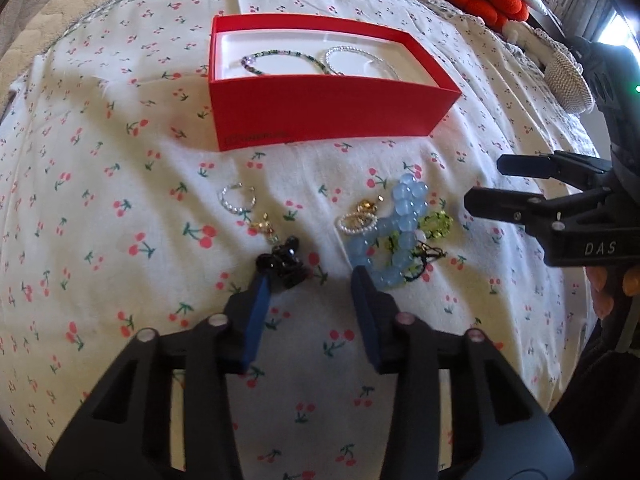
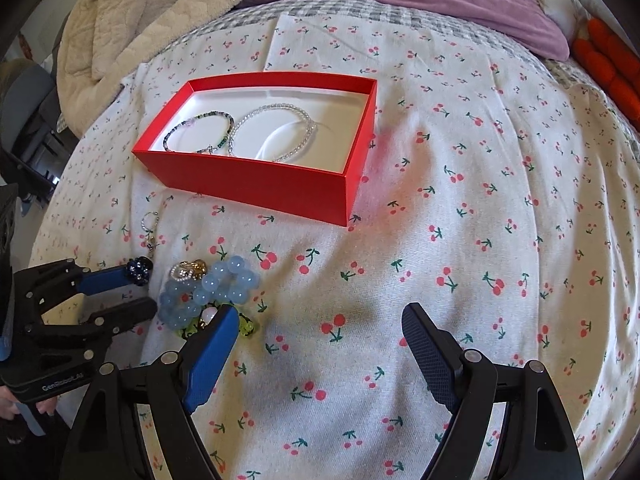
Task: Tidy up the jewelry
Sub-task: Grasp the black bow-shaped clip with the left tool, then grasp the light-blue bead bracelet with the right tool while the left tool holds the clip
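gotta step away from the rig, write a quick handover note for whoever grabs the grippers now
Left gripper: open, part closed, low over the sheet between the black bead charm and the blue bead bracelet; holds nothing.
Right gripper: open, empty, beside the loose pile.
Done: dark beaded bracelet and clear bead bracelet lie in the red box.
Left: charm, blue bracelet, green beads, pearl ring, gold pieces.

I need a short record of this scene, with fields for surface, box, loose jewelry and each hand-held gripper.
surface: cherry-print sheet
box: red box, open, holding two beaded bracelets
loose jewelry: blue bead bracelet, black bead charm, pearl ring, all outside the box
left hand-held gripper: open, black bead charm at one fingertip
right hand-held gripper: open, empty
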A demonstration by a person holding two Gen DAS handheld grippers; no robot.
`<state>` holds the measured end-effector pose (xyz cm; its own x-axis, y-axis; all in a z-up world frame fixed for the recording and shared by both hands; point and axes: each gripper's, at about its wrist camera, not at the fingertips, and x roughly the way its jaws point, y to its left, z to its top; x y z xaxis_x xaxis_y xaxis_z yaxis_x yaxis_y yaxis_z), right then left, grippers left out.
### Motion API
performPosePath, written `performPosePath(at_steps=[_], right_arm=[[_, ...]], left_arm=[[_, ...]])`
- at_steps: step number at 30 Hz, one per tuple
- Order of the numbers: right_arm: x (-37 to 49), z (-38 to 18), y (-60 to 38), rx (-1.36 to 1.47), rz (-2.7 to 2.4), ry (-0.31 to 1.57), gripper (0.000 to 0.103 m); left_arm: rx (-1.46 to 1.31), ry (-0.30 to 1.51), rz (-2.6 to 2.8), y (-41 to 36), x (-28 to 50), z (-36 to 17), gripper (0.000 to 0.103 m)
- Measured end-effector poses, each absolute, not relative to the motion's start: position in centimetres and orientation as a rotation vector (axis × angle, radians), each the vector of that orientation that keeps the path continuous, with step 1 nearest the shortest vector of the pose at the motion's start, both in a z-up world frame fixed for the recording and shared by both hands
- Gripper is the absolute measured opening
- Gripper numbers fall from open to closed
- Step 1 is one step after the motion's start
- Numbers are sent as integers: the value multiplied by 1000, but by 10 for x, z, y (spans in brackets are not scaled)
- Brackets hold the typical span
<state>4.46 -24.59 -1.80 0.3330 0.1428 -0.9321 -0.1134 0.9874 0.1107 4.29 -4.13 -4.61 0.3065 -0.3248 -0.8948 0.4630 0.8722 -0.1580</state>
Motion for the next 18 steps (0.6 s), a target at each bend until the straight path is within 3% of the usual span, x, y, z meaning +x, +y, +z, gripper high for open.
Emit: performPosePath(at_steps=[4,11,13,18], right_arm=[[49,-20,-244,19,166,1223,85],[59,-27,-240,44,170,1247,82],[63,-27,-238,87,193,1260,72],[71,-33,-230,176,226,1300,59]], left_arm=[[149,1153,-474,-40,50,-49,15],[121,1138,-436,-28,56,-40,15],[112,1139,-433,-24,57,-39,15],[101,1138,-435,-18,55,-38,15]])
